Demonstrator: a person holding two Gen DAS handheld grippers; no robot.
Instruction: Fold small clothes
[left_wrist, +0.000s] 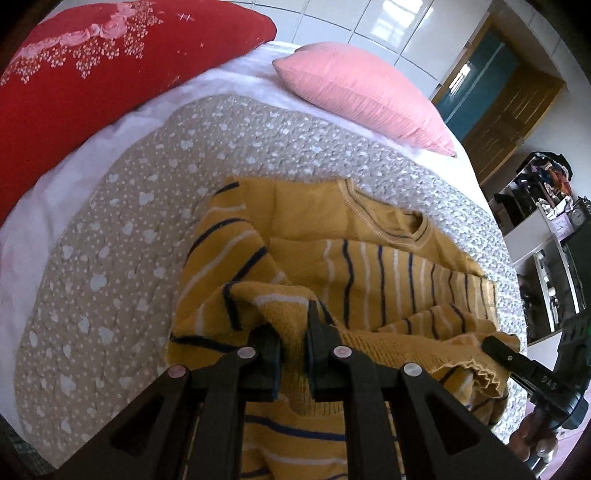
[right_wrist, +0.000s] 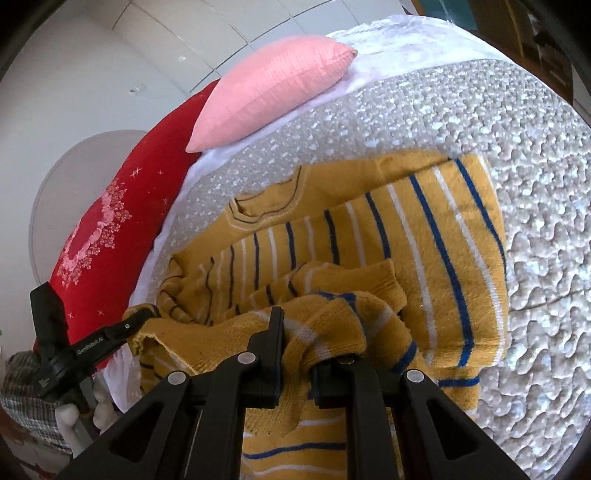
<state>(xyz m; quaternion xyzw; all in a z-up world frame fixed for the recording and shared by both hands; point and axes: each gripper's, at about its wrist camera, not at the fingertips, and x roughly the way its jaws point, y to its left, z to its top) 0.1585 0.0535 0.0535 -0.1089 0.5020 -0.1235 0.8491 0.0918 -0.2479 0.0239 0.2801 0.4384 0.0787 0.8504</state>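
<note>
A small yellow sweater (left_wrist: 362, 254) with blue and white stripes lies on the grey dotted bedspread, neck hole toward the pillows, both sleeves folded across its body. My left gripper (left_wrist: 293, 332) is shut on the sweater's bottom hem, which bunches up between its pads. In the right wrist view the same sweater (right_wrist: 436, 236) spreads ahead, and my right gripper (right_wrist: 295, 339) is shut on another stretch of the hem, the knit draped over its right finger. Each gripper shows in the other's view: the right gripper (left_wrist: 498, 349) at the hem's right end, the left gripper (right_wrist: 142, 317) at its left end.
A pink pillow (left_wrist: 365, 96) and a red flowered pillow (left_wrist: 110, 70) rest at the head of the bed on a white sheet (left_wrist: 62, 199). The grey bedspread (right_wrist: 509, 155) extends around the sweater. Shelves with clutter (left_wrist: 546, 206) stand beyond the bed's right side.
</note>
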